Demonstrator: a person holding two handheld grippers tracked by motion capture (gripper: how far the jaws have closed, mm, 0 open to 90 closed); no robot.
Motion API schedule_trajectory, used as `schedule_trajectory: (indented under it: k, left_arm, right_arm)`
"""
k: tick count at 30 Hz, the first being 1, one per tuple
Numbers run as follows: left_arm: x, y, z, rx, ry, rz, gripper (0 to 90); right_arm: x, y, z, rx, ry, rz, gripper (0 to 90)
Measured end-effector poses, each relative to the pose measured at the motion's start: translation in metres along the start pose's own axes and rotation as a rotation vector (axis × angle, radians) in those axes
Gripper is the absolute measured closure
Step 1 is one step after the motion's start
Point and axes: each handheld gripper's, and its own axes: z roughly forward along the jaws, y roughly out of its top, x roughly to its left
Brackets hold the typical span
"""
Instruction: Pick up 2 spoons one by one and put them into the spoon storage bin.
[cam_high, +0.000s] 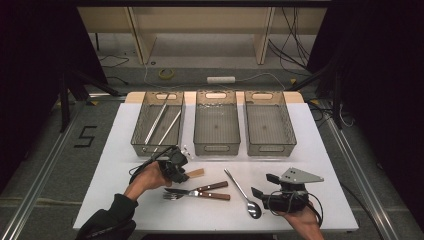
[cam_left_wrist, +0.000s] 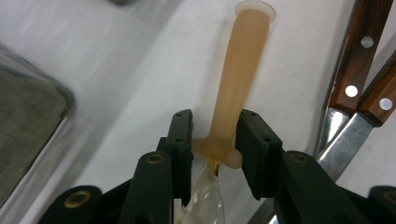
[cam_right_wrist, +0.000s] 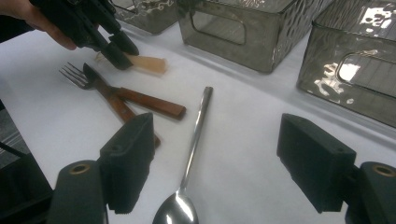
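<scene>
Plastic knife (cam_left_wrist: 239, 79), light, slick, slightly bendy, lies on counter (cam_high: 310, 150) beside wooden-handled fork (cam_right_wrist: 88, 84); left tongs (cam_left_wrist: 212, 135) narrowed around its handle collar, contact unclear; right tongs (cam_right_wrist: 215, 163) wide, empty.

Left fingers (cam_left_wrist: 212, 135) narrowed, right fingers (cam_right_wrist: 133, 158) wide apart.

From my remote seat, the one mark I can read is a black numeral "5" (cam_high: 86, 136) taped on the grey floor (cam_high: 45, 150), at the left of the high view, beside the table's left edge.
</scene>
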Motion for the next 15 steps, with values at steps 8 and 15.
schedule_trajectory:
  k: [8,15]
  left_arm:
    - [0.0009,-0.0007,-0.0012,-0.011,0.008,-0.017,67.7]
    - [0.0040,-0.0015,-0.0077,-0.042,0.013,-0.061,67.9]
  right_arm:
    - [-0.0005,0.0000,-0.0007,-0.002,0.000,0.003,28.6]
    - [-0.0009,-0.0001,-0.0013,-0.002,0.000,0.006,28.6]
